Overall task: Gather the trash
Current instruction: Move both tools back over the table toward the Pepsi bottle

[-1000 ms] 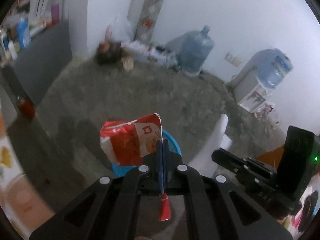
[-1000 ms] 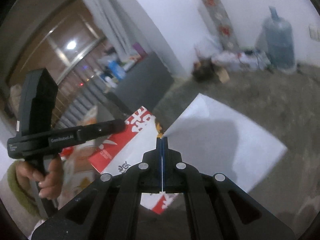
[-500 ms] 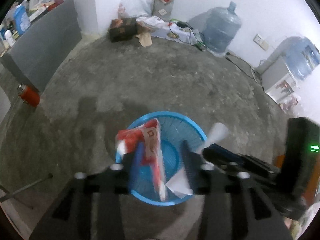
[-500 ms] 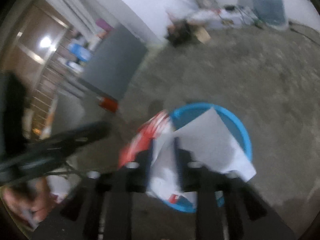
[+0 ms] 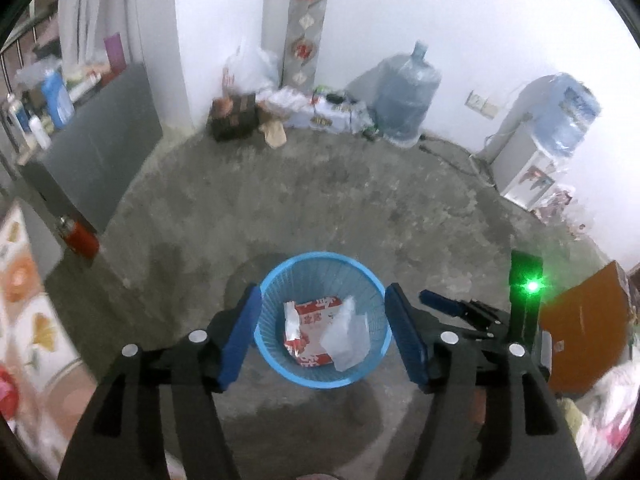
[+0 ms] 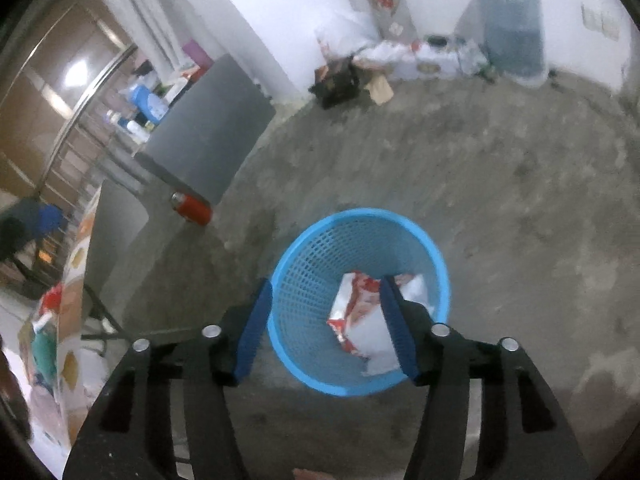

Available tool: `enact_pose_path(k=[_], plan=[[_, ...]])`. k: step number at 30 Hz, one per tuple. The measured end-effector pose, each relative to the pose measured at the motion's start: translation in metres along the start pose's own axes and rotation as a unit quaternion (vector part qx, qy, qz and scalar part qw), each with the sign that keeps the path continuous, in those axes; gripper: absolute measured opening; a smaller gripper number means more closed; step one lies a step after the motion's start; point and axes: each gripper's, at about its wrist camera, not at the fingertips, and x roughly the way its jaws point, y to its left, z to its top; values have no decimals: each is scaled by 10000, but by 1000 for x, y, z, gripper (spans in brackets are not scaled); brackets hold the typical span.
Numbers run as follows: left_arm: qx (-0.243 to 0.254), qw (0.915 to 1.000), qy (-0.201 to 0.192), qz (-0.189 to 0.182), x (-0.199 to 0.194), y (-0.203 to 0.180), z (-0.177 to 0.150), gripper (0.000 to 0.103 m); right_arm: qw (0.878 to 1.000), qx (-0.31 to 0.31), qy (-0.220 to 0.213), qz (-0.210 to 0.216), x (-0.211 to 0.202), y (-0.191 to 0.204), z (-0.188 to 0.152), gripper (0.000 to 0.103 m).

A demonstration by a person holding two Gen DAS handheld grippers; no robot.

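Both grippers hang over a blue mesh wastebasket (image 5: 324, 376) that stands on the bare concrete floor (image 5: 320, 200). The left gripper (image 5: 323, 330) has its blue fingers (image 5: 240, 338) spread apart and opening wider, with nothing between them; the basket shows in the gap below. The right gripper (image 6: 326, 326) is likewise opening, its fingers (image 6: 253, 330) empty. Inside the basket lie a red-and-white snack wrapper (image 5: 308, 328) and a crumpled white sheet of paper (image 5: 348, 336), the paper partly over the wrapper's right side. In the left wrist view the right gripper's black body, with a green light, sits just right of the basket. A red can (image 5: 78, 236) lies on the floor near a grey cabinet (image 5: 100, 160), well apart from the basket.
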Motion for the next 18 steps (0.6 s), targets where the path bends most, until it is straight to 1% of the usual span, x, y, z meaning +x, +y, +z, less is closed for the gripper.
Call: enact_pose_path(k=[1,2,3,4,5,6,7,8,9,10,12,14,16,18], plan=[[27,9999,-97,-27,-18,1,-4,65,9999,-96,-53,-50,-5,4,-1,63],[51,9998,-169,-39,-35,3,-8,66,9995,-250,-135,-155,-18,11,-2,65],[66,9997,-231,-50,-50,4,-11,67,9990,-347,-184,-227,-22,16,-2,71],[77,9995,-318,-46,-72,8,-20,69,9979,-499,-254,-337,-33,24,-3,78],[67,9993,-377,-19,-86,11,-27,69,9969,-603,-311,-409,-41,31,-4,80],[34,9988,-484,-1,-105,15,-38,69,9955,-722,-385,-468,-49,39,-6,85],[-2,9986,-538,4,-116,18,-46,72,9935,-872,-482,-552,-60,49,-9,91],[-82,9984,-556,30,-130,22,-58,77,9913,-1002,-565,-641,-66,58,-12,93],[-172,9985,-526,59,-140,25,-69,81,9886,-1135,-667,-736,-75,67,-15,95],[-320,9985,-427,87,-153,29,-86,87,9845,-1307,-793,-861,-83,78,-20,95],[-447,9984,-344,86,-167,33,-111,88,9776,-1609,-943,-977,-95,100,-31,95],[-613,9976,-315,56,-183,35,-142,94,9731,-1772,-1017,-1063,-98,114,-40,95],[-817,9956,-432,125,-201,37,-171,96,9665,-2056,-1079,-1092,-102,135,-54,95],[-1007,9925,-662,195,-220,42,-197,97,9605,-2393,-1076,-930,-105,154,-65,95]])
